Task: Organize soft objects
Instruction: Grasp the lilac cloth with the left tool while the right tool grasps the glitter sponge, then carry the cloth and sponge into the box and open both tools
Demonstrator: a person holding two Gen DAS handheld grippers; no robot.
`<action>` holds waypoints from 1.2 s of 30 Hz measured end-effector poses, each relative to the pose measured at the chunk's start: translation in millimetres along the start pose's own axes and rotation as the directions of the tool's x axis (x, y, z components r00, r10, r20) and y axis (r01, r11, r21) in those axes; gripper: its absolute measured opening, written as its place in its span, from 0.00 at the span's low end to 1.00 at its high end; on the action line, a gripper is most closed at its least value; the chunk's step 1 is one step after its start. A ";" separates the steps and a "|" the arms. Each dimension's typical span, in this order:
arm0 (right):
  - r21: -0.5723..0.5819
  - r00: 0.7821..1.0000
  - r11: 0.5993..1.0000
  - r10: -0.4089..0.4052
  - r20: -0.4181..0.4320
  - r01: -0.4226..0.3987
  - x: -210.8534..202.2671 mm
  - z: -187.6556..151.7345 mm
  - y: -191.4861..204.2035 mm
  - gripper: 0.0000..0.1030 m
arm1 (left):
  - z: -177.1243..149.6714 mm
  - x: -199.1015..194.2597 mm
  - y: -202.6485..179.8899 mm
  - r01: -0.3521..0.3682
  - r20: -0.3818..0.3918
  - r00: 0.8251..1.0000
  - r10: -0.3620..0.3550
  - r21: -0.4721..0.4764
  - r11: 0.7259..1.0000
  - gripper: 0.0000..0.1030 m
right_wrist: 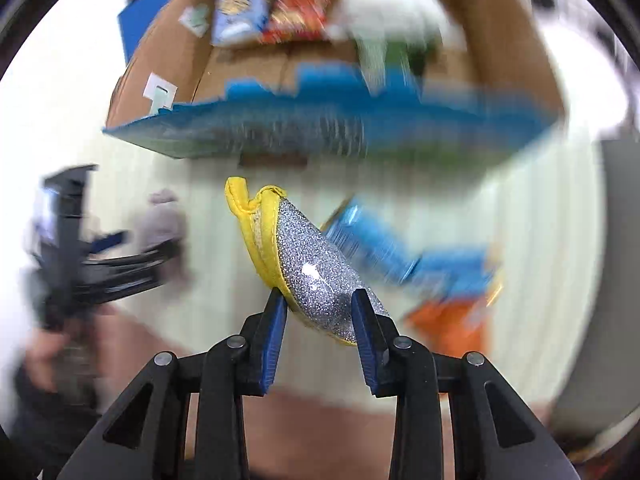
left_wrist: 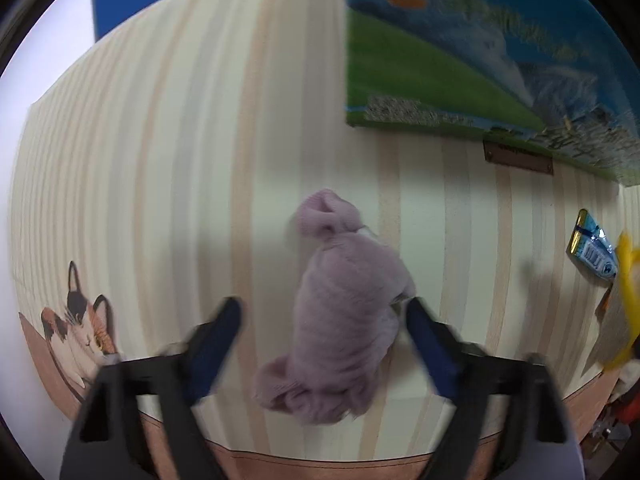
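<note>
A crumpled lilac knitted cloth (left_wrist: 340, 312) lies on the striped tabletop. My left gripper (left_wrist: 324, 308) is open, its blue-padded fingers on either side of the cloth without closing on it. My right gripper (right_wrist: 320, 300) is shut on a silver glittery mitt with yellow trim (right_wrist: 308, 264) and holds it above the table. In the right wrist view the left gripper (right_wrist: 100, 248) and the lilac cloth (right_wrist: 160, 216) show blurred at the left. The mitt's yellow edge (left_wrist: 624, 300) shows at the right of the left wrist view.
A cardboard box (right_wrist: 248, 68) with printed blue and green sides (left_wrist: 460, 64) stands at the back, with snack packets (right_wrist: 272, 8) and white items inside. A blue packet (left_wrist: 592, 248) and an orange packet (right_wrist: 452, 320) lie on the table. A cat picture (left_wrist: 80, 328) marks the tabletop's left corner.
</note>
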State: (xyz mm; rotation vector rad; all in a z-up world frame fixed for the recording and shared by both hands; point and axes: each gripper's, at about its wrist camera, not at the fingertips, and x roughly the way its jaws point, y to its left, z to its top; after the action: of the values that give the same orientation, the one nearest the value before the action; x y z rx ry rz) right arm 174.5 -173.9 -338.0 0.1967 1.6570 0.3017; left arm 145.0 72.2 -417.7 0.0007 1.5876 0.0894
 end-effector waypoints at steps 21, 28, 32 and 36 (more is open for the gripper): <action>-0.026 0.999 1.000 -0.001 -0.039 0.000 100.6 -37.0 21.4 0.67 | -49.5 9.5 7.3 0.239 -0.088 0.965 -0.246 -0.076 0.968 0.41; -0.060 0.995 0.994 -0.093 0.023 0.095 118.4 -43.2 51.1 0.47 | -23.3 0.0 20.0 0.252 -0.110 0.959 -0.261 -0.088 0.964 0.32; -0.028 0.999 0.999 -0.028 0.039 0.030 98.2 -51.2 54.1 0.45 | -29.4 -34.8 18.3 0.280 -0.071 0.956 -0.286 -0.084 0.956 0.32; -0.013 0.993 0.998 0.066 0.097 -0.065 43.9 -60.1 62.2 0.45 | -29.7 -90.6 7.8 0.342 0.012 0.940 -0.341 -0.051 0.938 0.32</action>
State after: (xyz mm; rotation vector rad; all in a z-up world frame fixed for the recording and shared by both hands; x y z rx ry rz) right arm 107.0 -106.3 -354.9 0.2544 1.5545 0.3445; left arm 116.7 73.2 -326.3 -0.3160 1.5606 -0.1409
